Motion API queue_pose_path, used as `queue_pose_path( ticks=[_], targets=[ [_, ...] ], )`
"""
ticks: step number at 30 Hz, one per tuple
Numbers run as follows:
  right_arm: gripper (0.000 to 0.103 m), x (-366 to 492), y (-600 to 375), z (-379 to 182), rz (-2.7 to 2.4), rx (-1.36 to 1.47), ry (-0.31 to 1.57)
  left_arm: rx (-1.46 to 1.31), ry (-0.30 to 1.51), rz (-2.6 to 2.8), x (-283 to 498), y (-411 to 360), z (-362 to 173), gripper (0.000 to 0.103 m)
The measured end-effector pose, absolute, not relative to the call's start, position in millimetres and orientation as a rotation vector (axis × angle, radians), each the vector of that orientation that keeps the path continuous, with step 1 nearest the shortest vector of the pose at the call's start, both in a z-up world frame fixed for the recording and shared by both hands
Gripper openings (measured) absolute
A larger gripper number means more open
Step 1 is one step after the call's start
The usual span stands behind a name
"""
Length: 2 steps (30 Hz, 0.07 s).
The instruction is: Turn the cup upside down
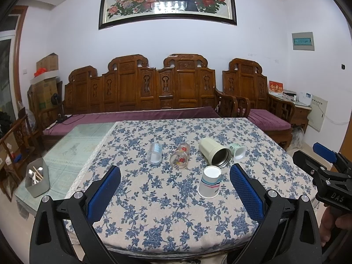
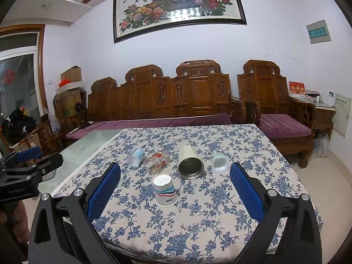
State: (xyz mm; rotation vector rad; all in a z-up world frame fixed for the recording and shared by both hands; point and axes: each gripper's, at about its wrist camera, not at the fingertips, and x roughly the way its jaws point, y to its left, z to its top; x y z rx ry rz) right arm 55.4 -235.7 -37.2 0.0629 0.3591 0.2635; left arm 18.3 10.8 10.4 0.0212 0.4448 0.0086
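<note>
Paper, striped in teal and red: your paper cup already stands mouth-down on the floral tablecloth near the front of the counter, base up, free of both tools. By my read that one is finished, or close to it.

Your left tool is spread wide with nothing between its blue pads, and the right tool is just as wide and just as bare.

Behind the paper cup, four more lie on their sides: a clear plastic cup, a flowered glass, a cream steel tumbler with its dark mouth facing you, and a small mint cup just beside it.

Now the hazards. The tumbler's rim sits right next to the paper cup, so if you reach for it from the front, a finger could clip the paper cup and tip it. The glass and tumbler are round and could roll away under a one-sided nudge. Squeeze the thin plastic too hard and it may buckle or squirt out.
</note>
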Motion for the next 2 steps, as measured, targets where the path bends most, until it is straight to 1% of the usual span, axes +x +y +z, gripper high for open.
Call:
queue_pose_path(
  ticks=[2],
  targets=[
    [0.1, 55.3, -236.2, -36.7, 0.264, 0.061, 0.359, 0.021, 0.444, 0.008, 18.9, 10.1, 11.2, 0.095]
  ],
)
